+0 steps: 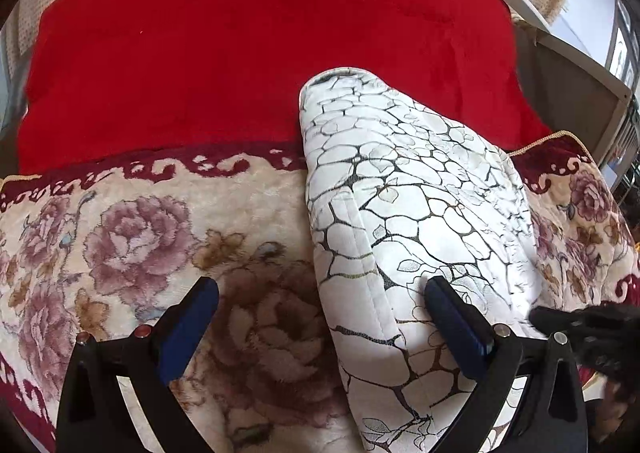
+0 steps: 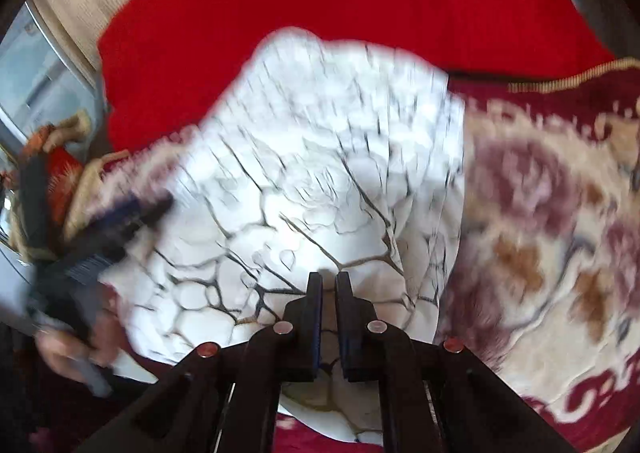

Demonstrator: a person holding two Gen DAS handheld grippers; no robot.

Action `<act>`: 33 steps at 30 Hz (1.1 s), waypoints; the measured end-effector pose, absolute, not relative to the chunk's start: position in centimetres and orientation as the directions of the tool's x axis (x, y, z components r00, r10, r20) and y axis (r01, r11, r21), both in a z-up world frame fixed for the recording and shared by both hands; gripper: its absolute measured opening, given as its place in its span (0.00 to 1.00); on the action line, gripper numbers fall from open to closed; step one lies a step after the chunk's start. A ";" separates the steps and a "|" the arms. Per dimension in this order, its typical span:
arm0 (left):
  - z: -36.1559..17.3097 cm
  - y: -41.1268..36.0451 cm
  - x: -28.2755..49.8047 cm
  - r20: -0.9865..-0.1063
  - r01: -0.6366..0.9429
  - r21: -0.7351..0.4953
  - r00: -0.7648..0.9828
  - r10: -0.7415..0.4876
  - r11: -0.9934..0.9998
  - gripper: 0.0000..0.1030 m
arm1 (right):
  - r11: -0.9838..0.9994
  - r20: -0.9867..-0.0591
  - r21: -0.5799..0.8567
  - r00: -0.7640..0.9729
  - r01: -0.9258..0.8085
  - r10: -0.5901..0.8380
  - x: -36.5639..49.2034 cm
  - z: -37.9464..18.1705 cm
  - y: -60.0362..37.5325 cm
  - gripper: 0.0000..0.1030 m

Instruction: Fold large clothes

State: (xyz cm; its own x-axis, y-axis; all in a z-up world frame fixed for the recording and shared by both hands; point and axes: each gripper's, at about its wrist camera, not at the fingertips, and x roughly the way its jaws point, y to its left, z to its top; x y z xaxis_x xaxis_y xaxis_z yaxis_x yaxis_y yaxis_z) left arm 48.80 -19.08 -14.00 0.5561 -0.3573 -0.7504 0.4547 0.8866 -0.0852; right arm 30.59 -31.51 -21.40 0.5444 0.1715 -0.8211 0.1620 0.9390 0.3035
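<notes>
I see 1 white garment [image 1: 400, 213]: my left gripper [image 1: 320, 293] gapes wide over its edge, my right gripper [image 2: 329, 285] pinches it. 1 floral blanket [image 1: 140, 233] lies beneath.

No text, label, brand, number or sign can be read in either view — the only markings are patterns: dark crackle lines on the white garment [image 1: 408, 189] and woven roses with scrollwork on the floral blanket [image 1: 140, 237]. The right wrist view is too blurred for fine print.
</notes>
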 end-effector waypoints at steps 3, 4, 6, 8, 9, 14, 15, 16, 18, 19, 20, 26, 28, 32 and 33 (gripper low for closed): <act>-13.8 -19.4 48.2 -0.735 0.455 -0.033 0.592 -0.330 0.890 1.00 | 0.937 -0.806 0.309 0.569 0.165 0.165 30.1 -21.2 -31.8 0.09; -13.7 -19.5 48.0 -0.730 0.457 -0.018 0.601 -0.324 0.889 1.00 | 0.936 -0.813 0.307 0.559 0.170 0.165 30.2 -21.0 -31.8 0.09; -13.5 -19.6 47.9 -0.723 0.457 0.007 0.617 -0.311 0.890 1.00 | 0.943 -0.833 0.286 0.531 0.171 0.157 30.4 -20.1 -32.0 0.08; -13.4 -19.6 47.7 -0.718 0.455 0.029 0.629 -0.298 0.890 1.00 | 0.946 -0.835 0.281 0.527 0.162 0.157 30.6 -18.7 -32.1 0.08; -13.2 -19.7 47.6 -0.716 0.456 0.034 0.632 -0.297 0.889 1.00 | 0.945 -0.827 0.286 0.539 0.159 0.160 30.4 -17.9 -32.3 0.09; -13.0 -20.1 47.4 -0.711 0.462 0.051 0.640 -0.292 0.886 1.00 | 0.945 -0.789 0.289 0.598 0.154 0.144 30.4 -15.3 -33.3 0.09; -13.0 -20.2 47.3 -0.709 0.462 0.058 0.643 -0.289 0.885 1.00 | 0.945 -0.792 0.280 0.597 0.170 0.127 30.8 -15.5 -33.5 0.09; -13.0 -20.2 47.2 -0.707 0.462 0.064 0.646 -0.286 0.885 1.00 | 0.942 -0.802 0.274 0.587 0.193 0.113 31.3 -16.1 -33.7 0.09; -13.0 -20.2 47.3 -0.706 0.463 0.066 0.648 -0.287 0.884 1.00 | 0.934 -0.839 0.272 0.533 0.232 0.112 32.4 -18.5 -34.2 0.09; -13.0 -20.3 47.2 -0.709 0.470 0.060 0.641 -0.295 0.880 1.00 | 0.932 -0.861 0.275 0.492 0.234 0.130 33.2 -20.5 -34.2 0.09; -13.2 -20.4 47.2 -0.713 0.476 0.051 0.633 -0.302 0.878 1.00 | 0.928 -0.857 0.290 0.495 0.236 0.142 33.7 -22.0 -34.2 0.09; -13.2 -20.8 47.1 -0.702 0.465 0.071 0.652 -0.287 0.883 1.00 | 0.929 -0.827 0.291 0.548 0.228 0.125 33.5 -22.2 -34.3 0.09; -13.2 -20.8 47.2 -0.704 0.463 0.068 0.650 -0.286 0.884 1.00 | 0.928 -0.825 0.295 0.551 0.226 0.128 33.4 -22.0 -34.3 0.09; -13.1 -20.9 47.3 -0.702 0.460 0.076 0.655 -0.280 0.885 1.00 | 0.924 -0.835 0.306 0.532 0.230 0.144 33.0 -20.8 -34.5 0.09; -13.1 -20.9 47.2 -0.702 0.459 0.078 0.656 -0.279 0.885 1.00 | 0.923 -0.835 0.308 0.530 0.230 0.147 32.8 -20.3 -34.7 0.09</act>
